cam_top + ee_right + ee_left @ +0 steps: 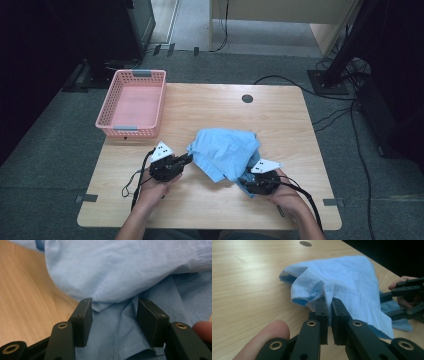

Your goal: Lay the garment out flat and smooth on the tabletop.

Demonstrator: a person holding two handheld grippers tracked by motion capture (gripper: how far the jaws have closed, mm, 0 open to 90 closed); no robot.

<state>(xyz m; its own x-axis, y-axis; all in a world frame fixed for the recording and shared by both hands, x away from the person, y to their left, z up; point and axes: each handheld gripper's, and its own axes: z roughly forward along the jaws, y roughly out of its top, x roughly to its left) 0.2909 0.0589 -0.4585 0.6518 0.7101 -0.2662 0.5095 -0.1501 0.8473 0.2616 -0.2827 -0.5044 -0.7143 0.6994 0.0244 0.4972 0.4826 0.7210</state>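
A crumpled light blue shirt [226,151] lies near the front middle of the wooden table [215,105]. My left gripper [186,158] is at its left edge, shut on a fold of the light blue shirt [347,282] near a stitched hem, as the left gripper view shows. My right gripper [248,178] is at the shirt's front right corner. In the right gripper view its jaws stand open, with the light blue shirt [120,272] lying between and beyond them; the right gripper [114,312] has not closed on the cloth.
A pink plastic basket [133,102] stands at the table's back left corner. A round cable hole [247,98] sits near the back edge. Cables and dark equipment stands [340,75] lie on the floor around the table.
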